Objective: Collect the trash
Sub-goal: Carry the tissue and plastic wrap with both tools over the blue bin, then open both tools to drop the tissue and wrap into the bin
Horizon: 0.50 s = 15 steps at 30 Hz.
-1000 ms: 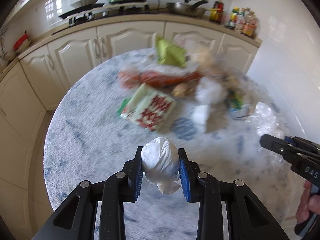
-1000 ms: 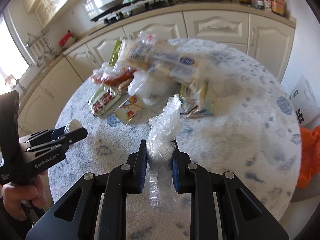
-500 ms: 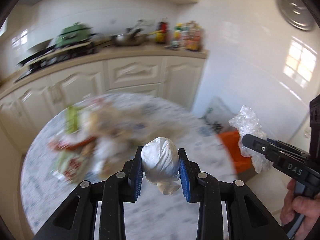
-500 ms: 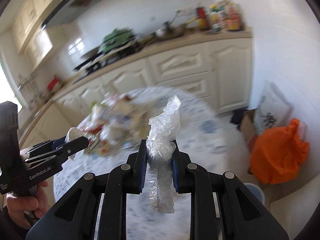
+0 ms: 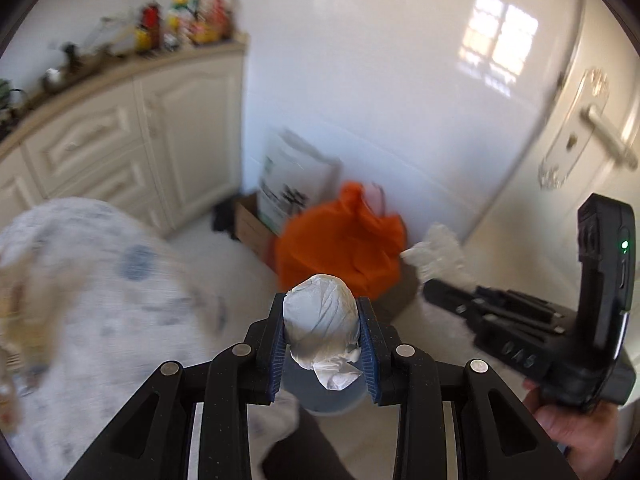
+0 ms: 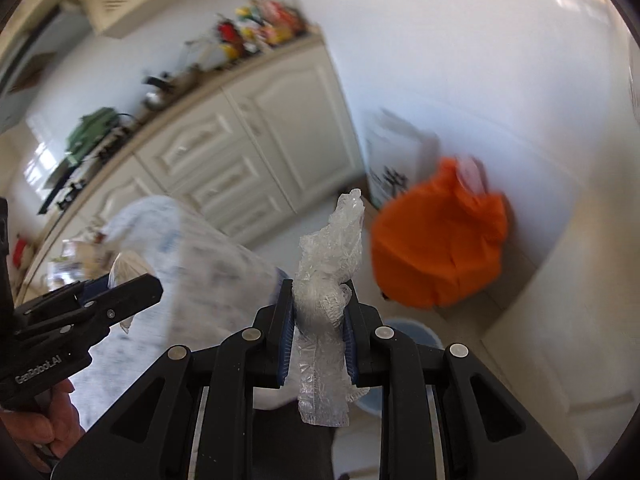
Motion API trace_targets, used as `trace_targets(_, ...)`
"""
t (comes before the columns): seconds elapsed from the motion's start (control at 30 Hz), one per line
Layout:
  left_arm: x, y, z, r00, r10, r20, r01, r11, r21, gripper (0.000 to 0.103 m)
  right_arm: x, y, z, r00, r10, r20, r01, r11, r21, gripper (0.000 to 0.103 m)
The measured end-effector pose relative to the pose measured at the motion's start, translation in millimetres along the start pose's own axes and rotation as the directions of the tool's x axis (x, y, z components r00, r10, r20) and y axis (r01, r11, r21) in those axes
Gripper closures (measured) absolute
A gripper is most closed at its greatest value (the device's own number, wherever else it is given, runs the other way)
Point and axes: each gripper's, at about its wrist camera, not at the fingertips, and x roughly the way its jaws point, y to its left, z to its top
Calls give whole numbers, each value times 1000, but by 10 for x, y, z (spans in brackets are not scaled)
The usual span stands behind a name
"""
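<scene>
Cream kitchen cabinets [image 5: 120,136] and a glossy white wall frame both views, with blurred bottles [image 5: 188,16] lined along the countertop. Between the blue pads of the left gripper [image 5: 322,330] sits a crumpled white paper wad [image 5: 320,318], the jaws closed snugly against both of its sides and a loose twist of paper hanging below. The right gripper [image 6: 318,326] has its jaws pinched nearly together on a strip of crinkled clear plastic wrap [image 6: 326,280], which stands up above the pads and trails down beneath them. Each tool appears in the other's camera: the right gripper at the right edge of the left wrist view with the plastic at its tip, the left one at the lower left of the right wrist view, each gripped by a person's hand [image 5: 576,428]. Beyond the jaws, a bulging orange bag [image 5: 340,252] rests on the pale floor against the wall, beside a cardboard box [image 5: 250,226] and a white printed bag [image 5: 292,184]. A round bluish bin [image 6: 414,334] shows just below and behind the right gripper's fingers. At the left, the round table's blue-patterned white cloth [image 5: 100,300] appears blurred, with leftover wrappers [image 5: 16,312] smeared at its edge. A white door with a lever handle [image 5: 608,132] stands at far right
</scene>
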Motion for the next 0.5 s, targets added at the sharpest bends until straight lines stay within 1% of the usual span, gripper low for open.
trace_targets(0.07,377,-37,38,998,-14,-67,15,1000,12,74,177,-210,-62,999,-6,-38,7,999,43,82)
trace_targets(0.17,902,-52,116,987,-20,-159,23,1000,15,73,468,-473,-177,995,-6,-99,16,994,104,82)
trace_targets(0.3,1541,-80,187,965,-1,-264,10,999,32,72,760,-712,-274,988,3,-152,24,984,177,82)
trace_targets(0.33,1681,-109,211,958,3,-286,6,1000,29,70,819,-768,-291,987,9,-161,23,980,196,79)
trace_targets(0.37,1764,-171,226,952,8,-305,2,999,34,67,860,-814,-311,986,11,-167,25,977,210,79)
trace_targets(0.4,1854,-209,249,942,2,-335,14,999,45,56,898,-849,-328,984,13,-175,26,974,223,79)
trace_targets(0.43,1906,-225,272,940,12,-341,6,999,52,43,941,-885,-335,983,13,-183,30,972,234,78)
trace_targets(0.47,1944,-244,324,942,24,-336,-5,998,58,37,964,-919,-348,982,7,-187,40,969,245,78)
trace_targets(0.5,1955,-246,372,947,39,-317,-18,998,68,28,978,-947,-353,982,8,-187,41,966,256,71)
